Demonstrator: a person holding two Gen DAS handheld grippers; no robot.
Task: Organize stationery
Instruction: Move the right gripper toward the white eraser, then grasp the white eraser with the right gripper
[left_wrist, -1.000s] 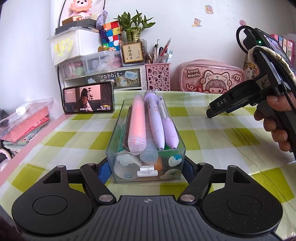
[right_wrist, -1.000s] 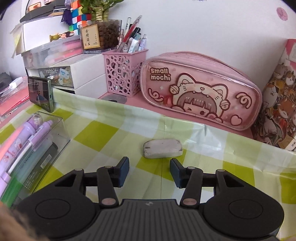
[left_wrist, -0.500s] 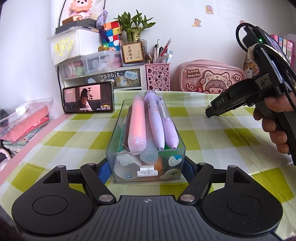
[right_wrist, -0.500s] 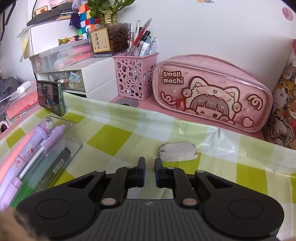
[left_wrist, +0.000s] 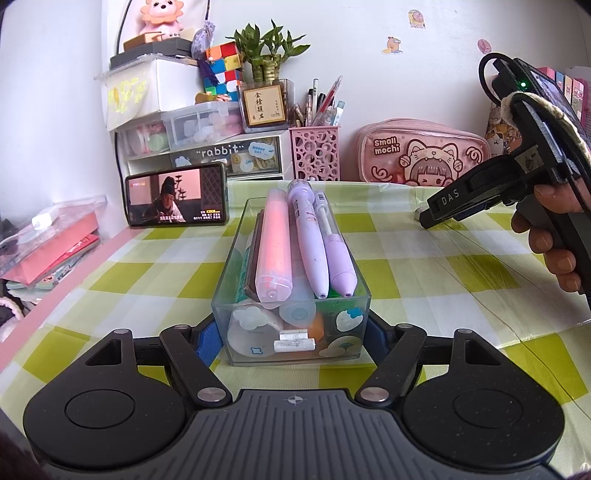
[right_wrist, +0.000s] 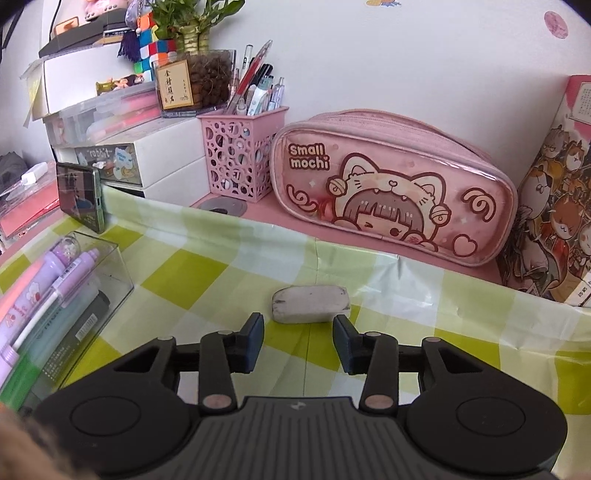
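My left gripper (left_wrist: 291, 332) is clamped on the near end of the clear acrylic organizer box (left_wrist: 291, 325), blue pads flat against its two long walls. I judge this grip is there to steady the box on the slippery checked tablecloth (left_wrist: 424, 269) while more goes in. Inside it lie a pink highlighter (left_wrist: 273, 251), two lilac pens (left_wrist: 310, 243) and smaller bits under them. This hand and its hold look the same as a second ago.

My right gripper (right_wrist: 299, 338) points down at the table with nothing between its fingers. They snapped nearly shut half a second ago and have just been opening again, now spread about as wide as the eraser (right_wrist: 310, 303). That grey, worn eraser, the next piece to tidy, lies flat on the cloth just past my fingertips, its long side across them. It sits closer to my tips than in either earlier frame. I would guess I am lining up to straddle it.

Beyond stand the pink pen cup (right_wrist: 242, 162) and the "Small mochi" pencil case (right_wrist: 391, 192) against the wall.
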